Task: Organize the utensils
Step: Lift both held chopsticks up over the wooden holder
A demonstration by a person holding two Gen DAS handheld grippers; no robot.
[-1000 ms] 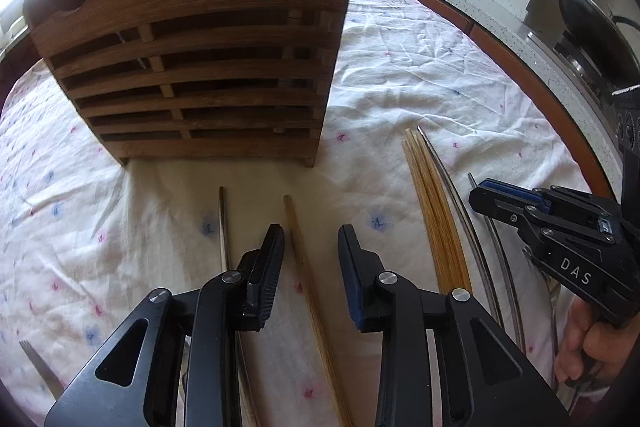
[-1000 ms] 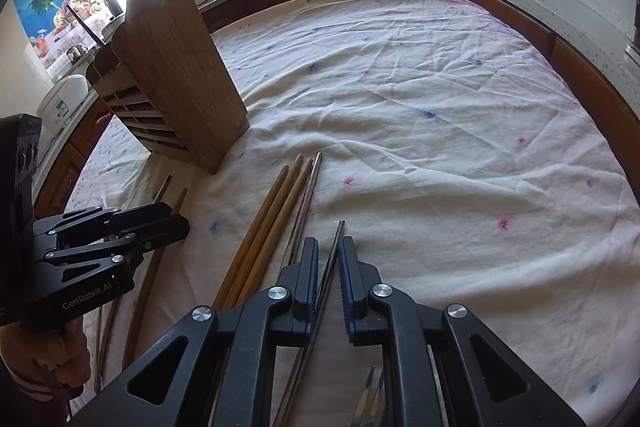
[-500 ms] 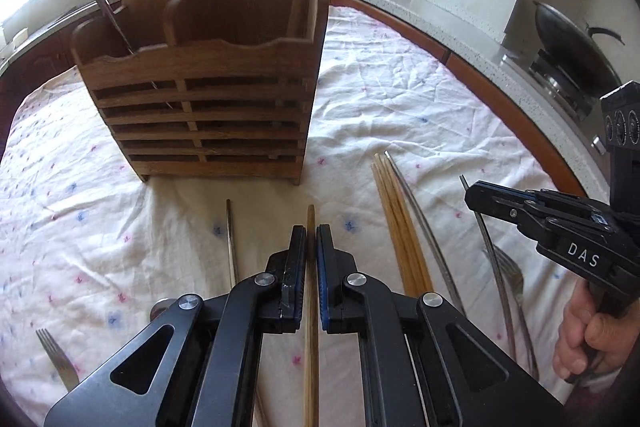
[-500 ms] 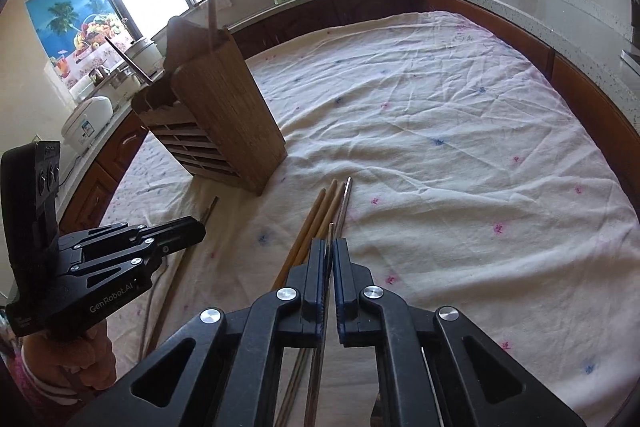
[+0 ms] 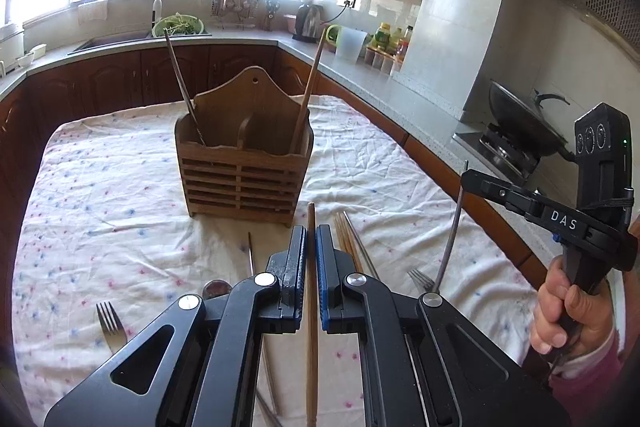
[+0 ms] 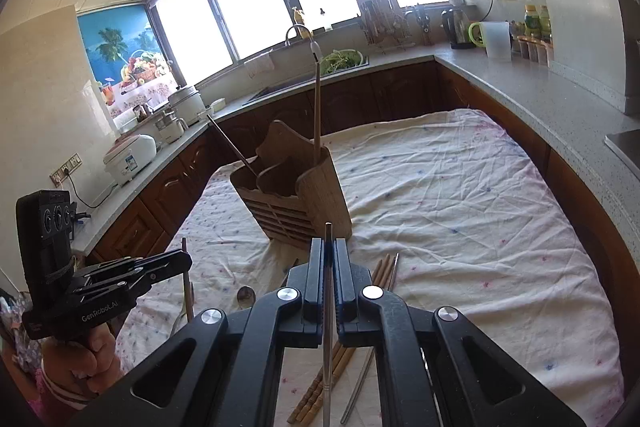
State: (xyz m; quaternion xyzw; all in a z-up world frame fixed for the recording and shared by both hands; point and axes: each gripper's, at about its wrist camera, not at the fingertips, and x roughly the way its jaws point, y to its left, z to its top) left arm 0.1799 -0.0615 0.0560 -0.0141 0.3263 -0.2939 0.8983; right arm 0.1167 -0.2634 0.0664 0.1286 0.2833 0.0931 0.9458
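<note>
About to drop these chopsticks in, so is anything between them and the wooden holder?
Nothing visible. The left gripper holds a wooden chopstick, the right gripper a metal chopstick, with open air to the holder.

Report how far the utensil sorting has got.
Done: two sticks stand in the wooden holder. In hand: left tongs grip a wooden chopstick, right tongs a metal one. Left on the cloth: wooden chopsticks, forks, a spoon.
</note>
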